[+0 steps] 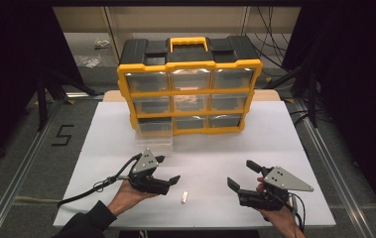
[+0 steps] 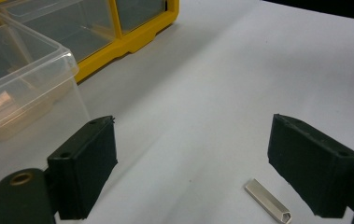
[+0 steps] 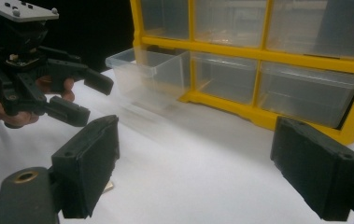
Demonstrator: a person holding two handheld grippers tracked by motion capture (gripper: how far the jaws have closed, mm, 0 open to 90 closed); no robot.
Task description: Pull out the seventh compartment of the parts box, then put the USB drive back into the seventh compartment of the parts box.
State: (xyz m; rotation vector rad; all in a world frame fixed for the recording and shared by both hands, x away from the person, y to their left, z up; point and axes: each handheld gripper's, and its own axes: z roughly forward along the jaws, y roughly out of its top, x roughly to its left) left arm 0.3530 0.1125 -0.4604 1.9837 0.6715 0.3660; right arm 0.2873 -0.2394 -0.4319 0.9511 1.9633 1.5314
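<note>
Left tongs point(image 1: 168, 169) and right tongs point(image 1: 241, 175) both spread wide, gripping nothing — each hovers low over the white worktop point(image 1: 275, 144). Small metal piece point(image 1: 184, 197) lies flat between them, nearer the left tongs; bottom-left drawer point(image 1: 154, 134) of the yellow organiser point(image 1: 190, 115) stands pulled out.

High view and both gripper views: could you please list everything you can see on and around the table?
Drawer organiser: one, yellow frame, black top, nine clear drawers, far middle of table.
Pulled-out drawer: one, clear, bottom-left slot, sticking out toward the person.
Small metal piece: one, silvery, on the table between the grippers.
Table: one, white top.
Floor marking "5": one, black, left of table.
Left gripper: black, open, near the metal piece.
Right gripper: black, open, near right.
</note>
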